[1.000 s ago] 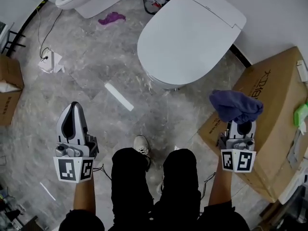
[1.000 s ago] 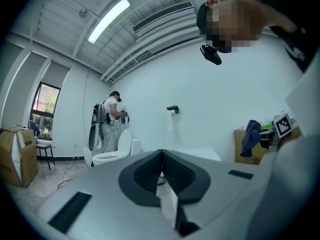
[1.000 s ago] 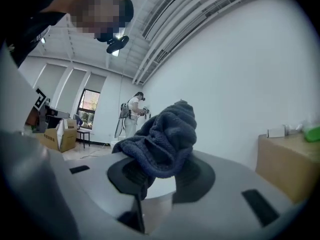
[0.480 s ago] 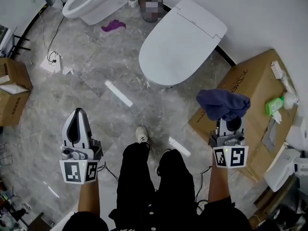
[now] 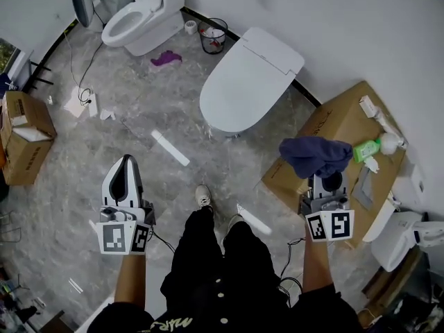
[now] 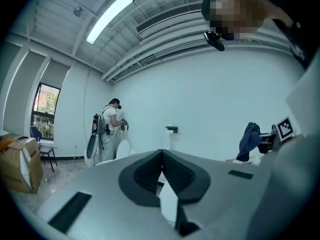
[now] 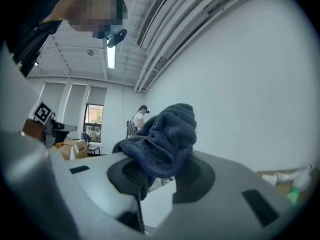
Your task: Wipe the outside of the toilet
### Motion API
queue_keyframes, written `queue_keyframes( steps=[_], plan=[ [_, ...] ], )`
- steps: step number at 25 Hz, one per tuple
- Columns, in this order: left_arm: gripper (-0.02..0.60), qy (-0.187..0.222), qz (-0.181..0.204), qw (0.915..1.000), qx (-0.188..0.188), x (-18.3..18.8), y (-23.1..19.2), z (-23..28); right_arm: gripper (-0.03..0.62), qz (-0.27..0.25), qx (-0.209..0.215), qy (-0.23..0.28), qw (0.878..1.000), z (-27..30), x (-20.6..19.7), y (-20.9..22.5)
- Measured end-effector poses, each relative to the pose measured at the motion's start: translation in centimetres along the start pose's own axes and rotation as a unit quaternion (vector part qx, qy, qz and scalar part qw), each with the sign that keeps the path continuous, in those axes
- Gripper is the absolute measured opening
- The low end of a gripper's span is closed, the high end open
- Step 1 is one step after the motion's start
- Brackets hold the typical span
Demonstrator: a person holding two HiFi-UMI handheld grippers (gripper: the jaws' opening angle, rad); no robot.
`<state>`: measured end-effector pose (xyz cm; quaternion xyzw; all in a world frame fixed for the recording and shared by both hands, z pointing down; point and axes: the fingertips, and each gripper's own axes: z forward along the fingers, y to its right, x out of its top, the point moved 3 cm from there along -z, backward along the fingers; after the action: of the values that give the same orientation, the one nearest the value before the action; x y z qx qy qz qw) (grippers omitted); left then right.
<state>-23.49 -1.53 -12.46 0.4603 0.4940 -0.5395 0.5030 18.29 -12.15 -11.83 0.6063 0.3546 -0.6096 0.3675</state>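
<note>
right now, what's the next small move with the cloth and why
Probably swing the right tool, shut on the blue cloth, forward and left to the nearer toilet: the cloth hangs above the cardboard box, not yet touching the toilet's outside.

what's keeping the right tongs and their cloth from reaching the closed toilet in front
Probably nothing. The right tongs grip the blue cloth by the cardboard box, and only bare floor separates them from the closed toilet. A step forward should do it.
</note>
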Motion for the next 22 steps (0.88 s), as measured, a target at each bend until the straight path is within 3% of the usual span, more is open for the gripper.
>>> queue_keyframes(
  steps=[4, 9, 22],
  plan=[
    [0.011, 0.012, -0.019, 0.9997, -0.002, 3.5, 1.0, -1.0, 0.114, 0.003, -0.011, 0.006, 1.000, -1.2, 3.7, 0.3],
    [0.011, 0.030, -0.012, 0.9995, -0.001, 7.2, 0.5, -2.1, 0.115, -0.018, -0.037, 0.015, 0.999, -2.3, 7.0, 0.3],
    [0.011, 0.051, -0.011, 0.9984, -0.022, 11.2, -3.1, -1.8, 0.115, -0.041, -0.049, 0.047, 0.997, -0.5, 12.1, -2.5]
  ],
)
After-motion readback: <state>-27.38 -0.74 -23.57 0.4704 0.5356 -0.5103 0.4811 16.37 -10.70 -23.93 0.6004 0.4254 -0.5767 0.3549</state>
